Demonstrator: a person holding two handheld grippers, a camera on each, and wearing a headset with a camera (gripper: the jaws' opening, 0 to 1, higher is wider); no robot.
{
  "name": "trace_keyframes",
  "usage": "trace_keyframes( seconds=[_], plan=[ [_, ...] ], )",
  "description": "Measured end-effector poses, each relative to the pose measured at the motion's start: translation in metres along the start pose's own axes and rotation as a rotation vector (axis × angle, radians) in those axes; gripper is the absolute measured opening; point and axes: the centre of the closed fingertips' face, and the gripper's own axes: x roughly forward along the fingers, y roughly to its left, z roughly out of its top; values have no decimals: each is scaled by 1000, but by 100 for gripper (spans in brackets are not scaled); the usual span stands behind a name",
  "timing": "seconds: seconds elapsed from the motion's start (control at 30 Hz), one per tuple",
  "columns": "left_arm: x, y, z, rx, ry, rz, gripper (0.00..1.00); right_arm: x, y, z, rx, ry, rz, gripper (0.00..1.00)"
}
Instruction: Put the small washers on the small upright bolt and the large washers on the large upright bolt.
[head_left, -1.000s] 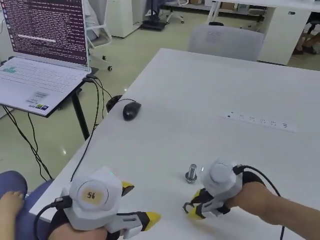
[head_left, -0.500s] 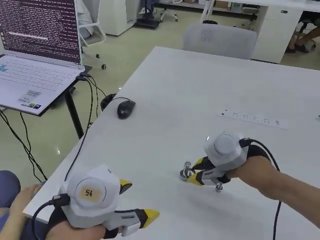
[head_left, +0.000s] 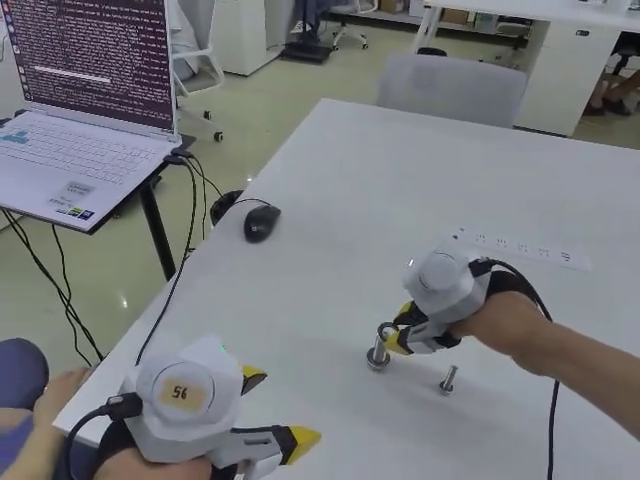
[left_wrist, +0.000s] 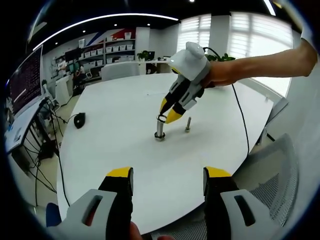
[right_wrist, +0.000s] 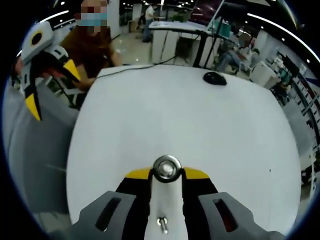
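On the white table (head_left: 400, 180) the large upright bolt (head_left: 378, 356) stands near the front, with the small upright bolt (head_left: 447, 380) to its right. My right gripper (head_left: 386, 338) is shut on a large washer (left_wrist: 162, 118), holding it just over the top of the large bolt (left_wrist: 160, 132). In the right gripper view the washer (right_wrist: 156, 169) sits pinched between the yellow fingertips. The small bolt (left_wrist: 188, 124) stands free beside it. My left gripper (head_left: 280, 408) hovers open over the table's near-left corner, holding nothing, its fingers (left_wrist: 120, 176) wide apart.
A black mouse (head_left: 262, 221) lies by the left edge and a white power strip (head_left: 520, 248) at the right. An open laptop (head_left: 80, 150) sits on a stand left of the table. A grey chair (head_left: 450, 85) stands at the far side.
My right gripper has lifted from the tabletop near the front edge and moved to the top of the large bolt with the washer. The small bolt is uncovered. The left gripper has stayed put.
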Motion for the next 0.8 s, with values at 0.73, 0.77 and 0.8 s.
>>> trace_keyframes(
  seconds=[0.73, 0.77, 0.8],
  plan=[
    [-1, 2, -1, -5, 1, 4, 56, 19, -2, -7, -5, 67, 21, 24],
    [-2, 2, -1, -7, 0, 4, 56, 21, -2, -8, -6, 71, 21, 24],
    [-2, 3, -1, -8, 0, 5, 56, 22, -2, -9, -6, 77, 21, 24]
  ],
)
